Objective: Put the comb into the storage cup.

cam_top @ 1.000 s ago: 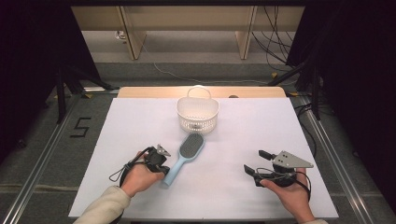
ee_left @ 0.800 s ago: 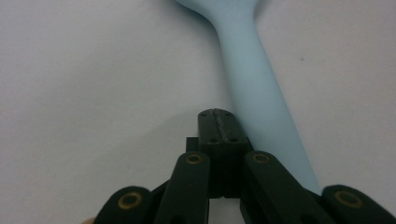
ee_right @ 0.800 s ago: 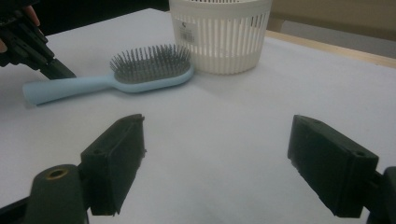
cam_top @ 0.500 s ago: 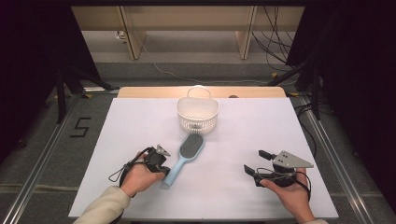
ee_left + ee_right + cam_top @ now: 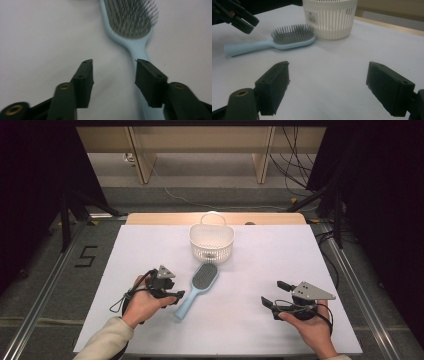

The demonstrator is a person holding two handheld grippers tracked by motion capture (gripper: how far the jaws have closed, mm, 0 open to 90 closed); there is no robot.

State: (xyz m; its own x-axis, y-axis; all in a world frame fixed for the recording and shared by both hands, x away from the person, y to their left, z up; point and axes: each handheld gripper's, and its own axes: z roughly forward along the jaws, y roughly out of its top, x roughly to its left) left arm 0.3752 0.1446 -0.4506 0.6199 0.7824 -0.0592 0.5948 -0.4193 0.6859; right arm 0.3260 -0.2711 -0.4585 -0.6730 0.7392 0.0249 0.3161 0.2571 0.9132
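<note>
- Nearest to us, at the table's front edge, our right gripper rests in the hand with its jaws spread wide and nothing between them, well apart from the brush.
- Our left gripper sits just beside the handle of the light-blue hairbrush; its jaws have just been opening and now stand parted over bare cloth.
- In the left gripper view, the brush handle runs beside and partly beneath one black jaw of the left gripper; whether it touches that jaw we cannot tell. The hairbrush lies bristles up.
- The hairbrush lies flat on the white table, set at a slant, handle towards us and bristled head pointing away.
- Beyond the brush head, close to it, stands the white slatted basket, upright near the table's far edge; the right gripper view shows the basket just behind the brush head.
</note>
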